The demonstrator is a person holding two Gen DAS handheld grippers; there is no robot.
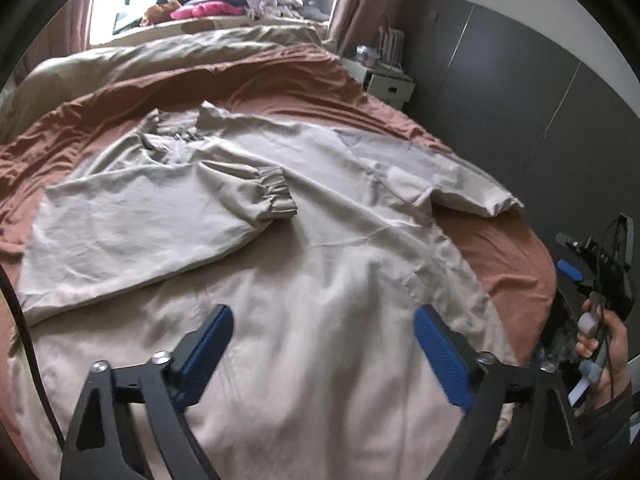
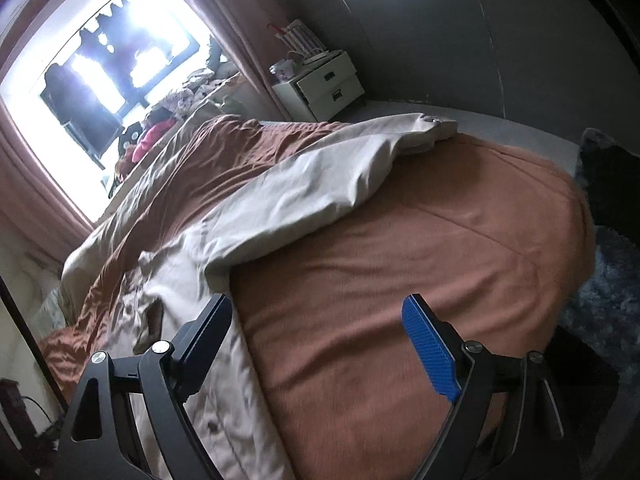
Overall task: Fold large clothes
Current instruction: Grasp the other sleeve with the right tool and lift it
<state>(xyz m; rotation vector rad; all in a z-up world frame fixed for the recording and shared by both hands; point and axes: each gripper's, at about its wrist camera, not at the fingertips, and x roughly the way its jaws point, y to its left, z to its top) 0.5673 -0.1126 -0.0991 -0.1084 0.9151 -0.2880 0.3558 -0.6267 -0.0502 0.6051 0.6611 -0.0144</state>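
A large beige jacket [image 1: 320, 248] lies spread on the rust-brown bedcover [image 1: 500, 264]. Its left sleeve, with an elastic cuff [image 1: 280, 192], is folded across the chest. Its right sleeve [image 1: 460, 184] still stretches out to the right. My left gripper [image 1: 324, 344] hovers open and empty over the jacket's lower body. My right gripper [image 2: 320, 340] is open and empty, low over the bed's right side, just right of the jacket's edge [image 2: 224, 320]. The outstretched sleeve [image 2: 328, 176] lies ahead of it. The right gripper also shows at the right edge of the left wrist view [image 1: 592, 264], held by a hand.
A beige duvet [image 1: 180, 56] lies bunched at the bed's head. A pile of clothes and toys [image 1: 224, 6] sits by the window. A white bedside drawer unit [image 2: 328, 84] stands by grey wardrobe doors [image 1: 520, 92]. A dark blue rug [image 2: 604, 280] lies on the floor.
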